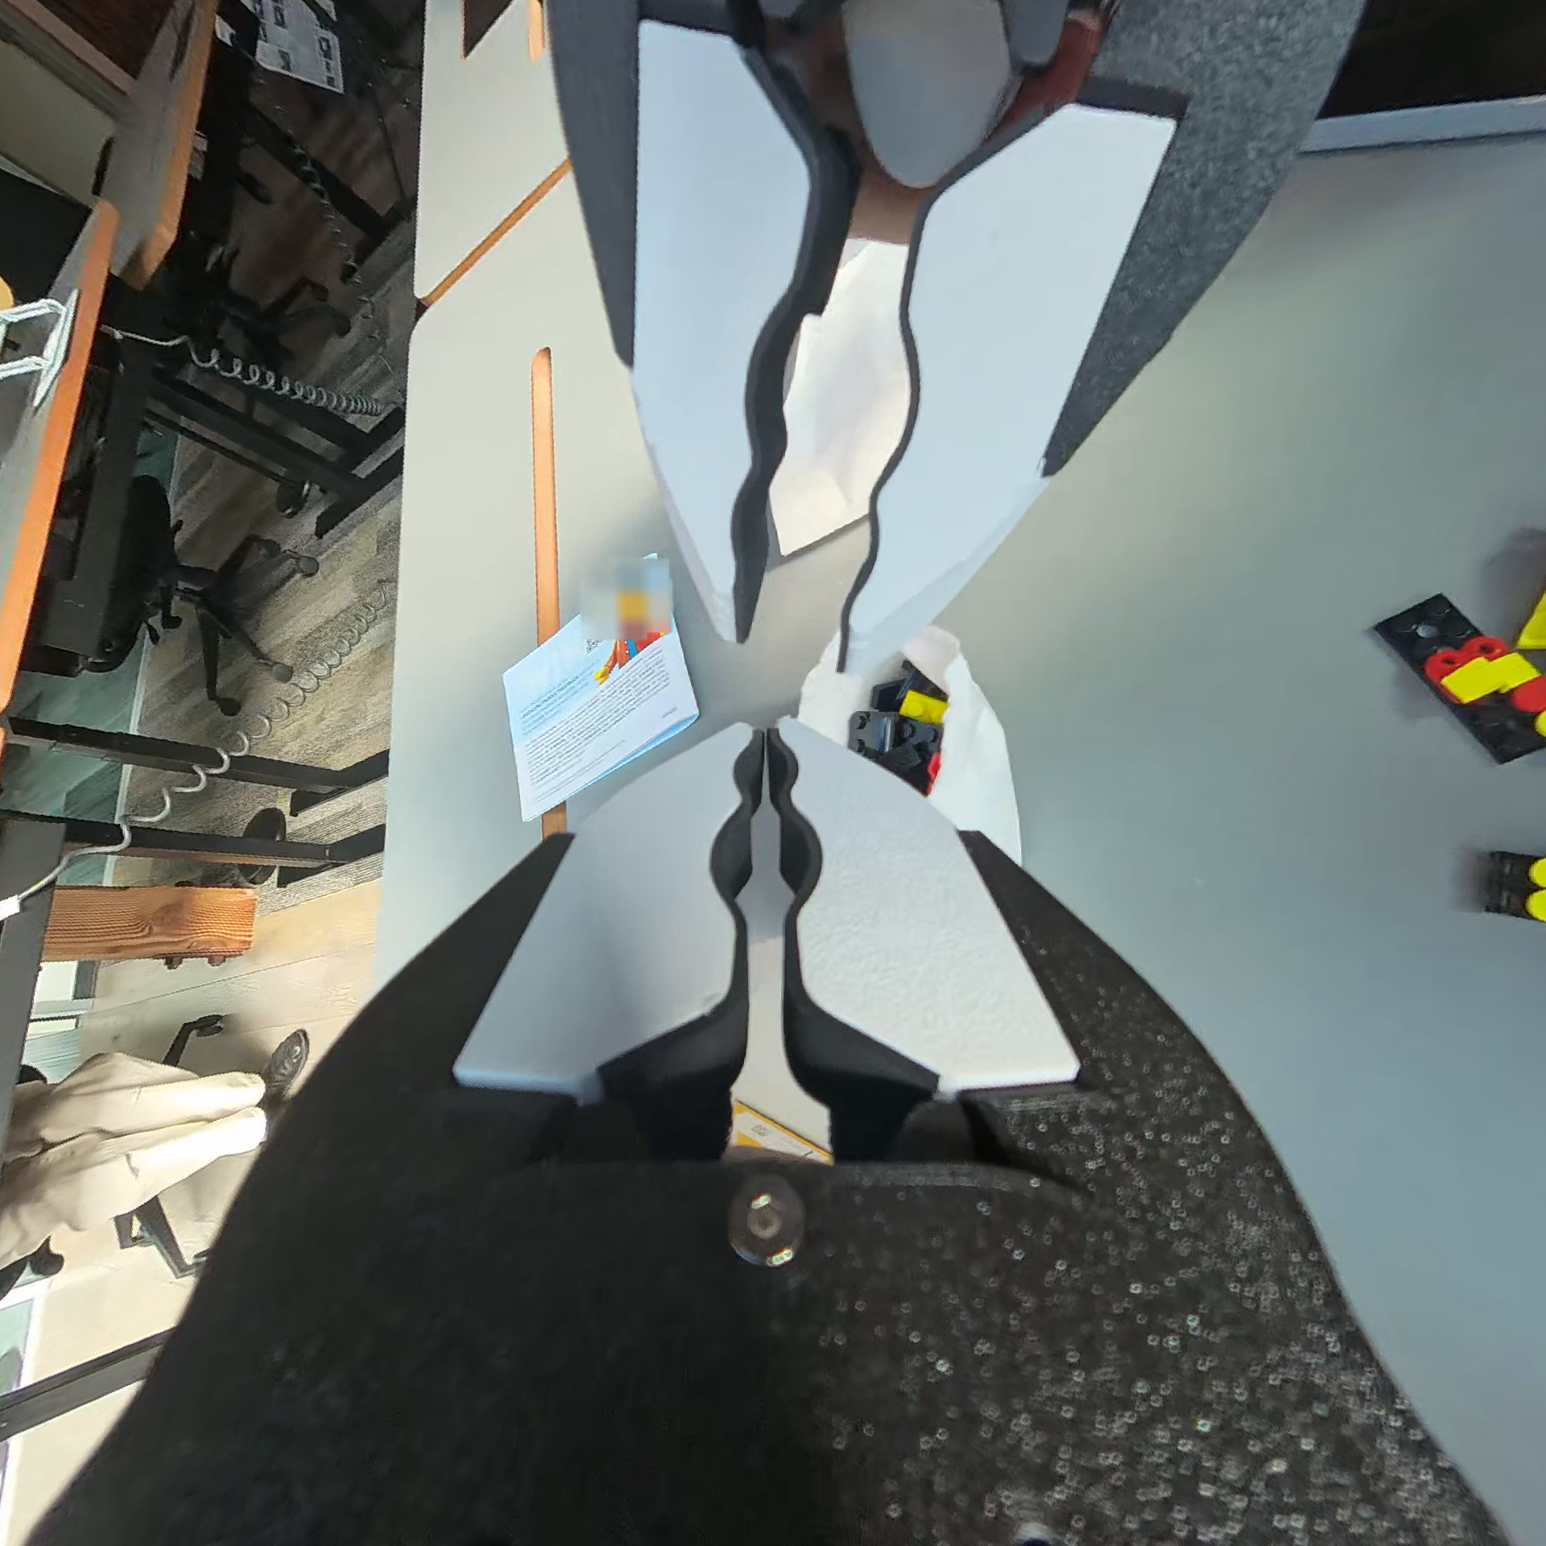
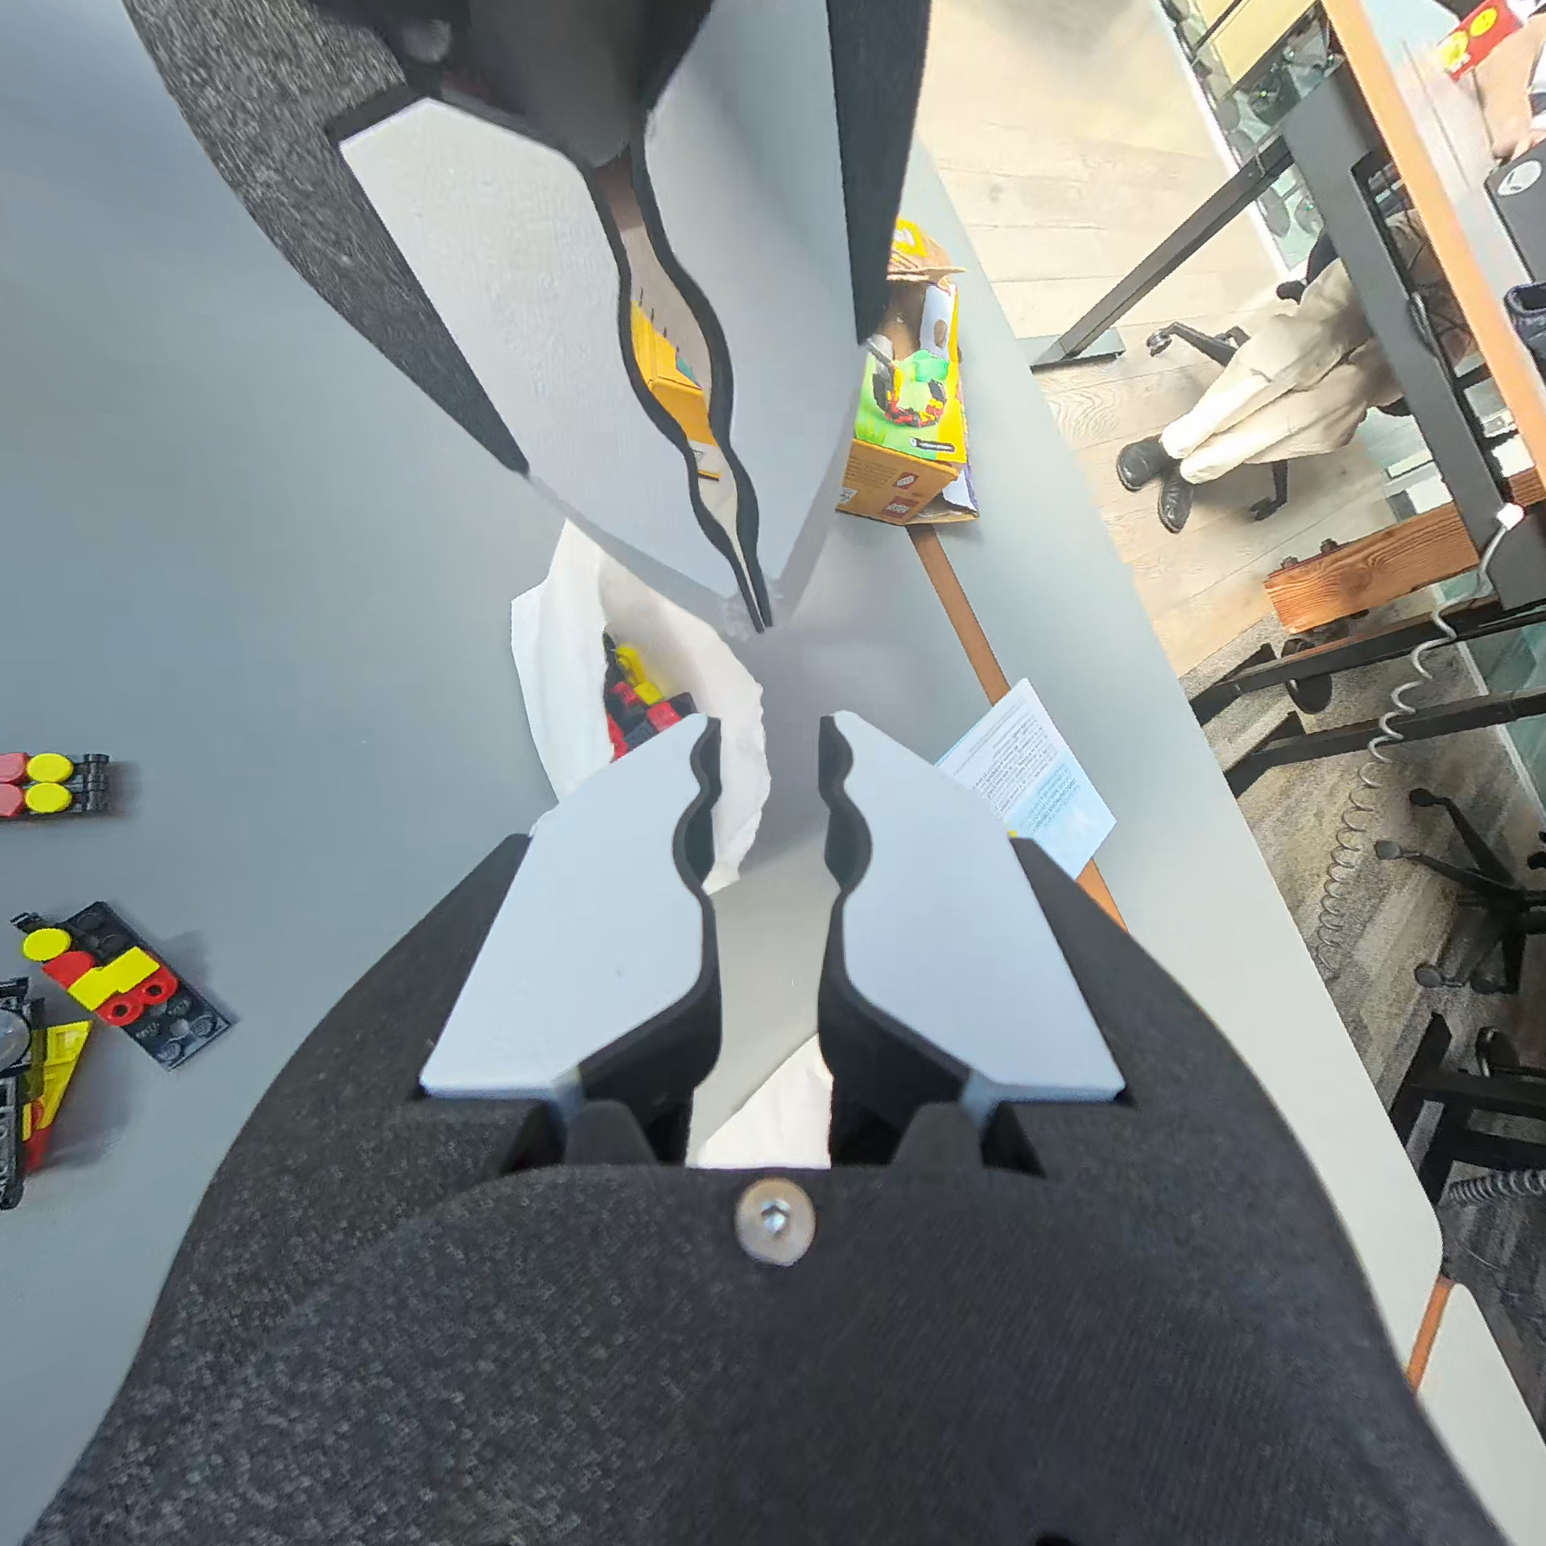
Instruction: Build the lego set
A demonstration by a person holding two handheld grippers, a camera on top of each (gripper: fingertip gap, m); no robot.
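A white bag [image 2: 560, 669] lies open on the grey table [image 2: 251, 502] with black, yellow and red lego pieces [image 2: 640, 698] inside; it also shows in the left wrist view [image 1: 979, 753]. My left gripper [image 1: 765, 734] is shut, its tips at the bag's rim; I cannot tell if it pinches the rim. It comes in from the top of the right wrist view [image 2: 757, 619]. My right gripper [image 2: 770, 724] is open and empty over the bag's mouth, tip to tip with the left one. It shows open in the left wrist view [image 1: 790, 652].
Partly built black, red and yellow lego assemblies [image 2: 117, 979] [image 2: 50, 782] lie on the table, also in the left wrist view [image 1: 1464, 678]. An instruction booklet [image 2: 1033, 782] lies near the table edge. A yellow lego box [image 2: 912, 435] stands beyond. A seated person's legs [image 2: 1238, 418] are past the table. The tips of both grippers are at nearly the same place.
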